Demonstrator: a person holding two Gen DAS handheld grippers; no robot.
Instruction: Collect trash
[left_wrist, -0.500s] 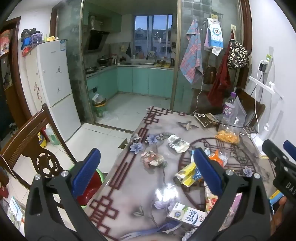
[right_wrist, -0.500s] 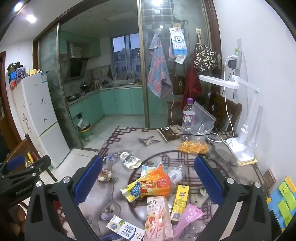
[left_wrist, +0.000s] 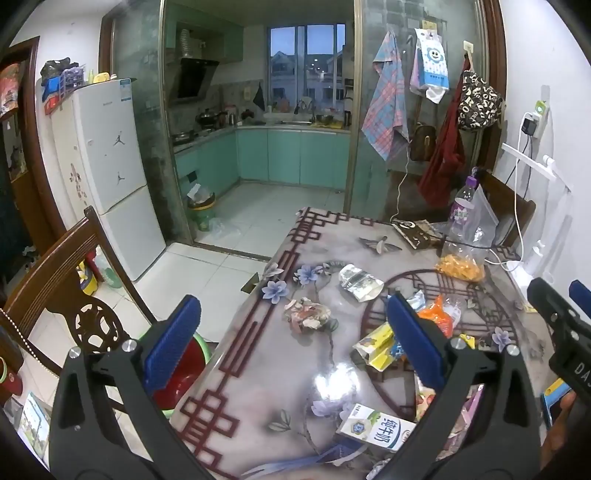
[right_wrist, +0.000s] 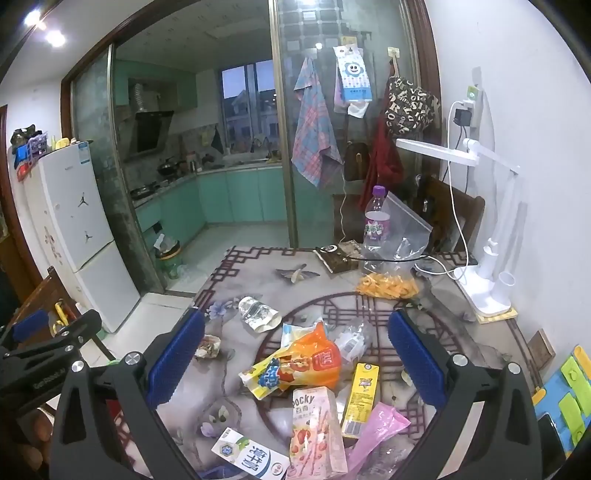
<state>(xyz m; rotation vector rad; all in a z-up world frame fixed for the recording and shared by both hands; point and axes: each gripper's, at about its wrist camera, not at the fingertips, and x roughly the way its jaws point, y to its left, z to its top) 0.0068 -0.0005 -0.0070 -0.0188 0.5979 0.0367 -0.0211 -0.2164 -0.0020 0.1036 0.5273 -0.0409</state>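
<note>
Trash lies scattered on the patterned table (left_wrist: 258, 369): a white milk carton (left_wrist: 376, 430), a crumpled wrapper (left_wrist: 308, 317), a silver pouch (left_wrist: 360, 282) and an orange snack bag (right_wrist: 306, 363). The right wrist view also shows a Pocky box (right_wrist: 314, 432), a yellow carton (right_wrist: 360, 393) and a pink bag (right_wrist: 376, 432). My left gripper (left_wrist: 295, 343) is open and empty above the table's left part. My right gripper (right_wrist: 295, 360) is open and empty above the trash pile. A red bin with a green rim (left_wrist: 184, 373) stands on the floor left of the table.
A wooden chair (left_wrist: 62, 280) stands left of the table. At the table's far right are a plastic bottle (right_wrist: 375, 221), a clear bag of orange snacks (right_wrist: 388, 284) and a white desk lamp (right_wrist: 487, 280) with cables. A fridge (left_wrist: 107, 177) stands by the kitchen doorway.
</note>
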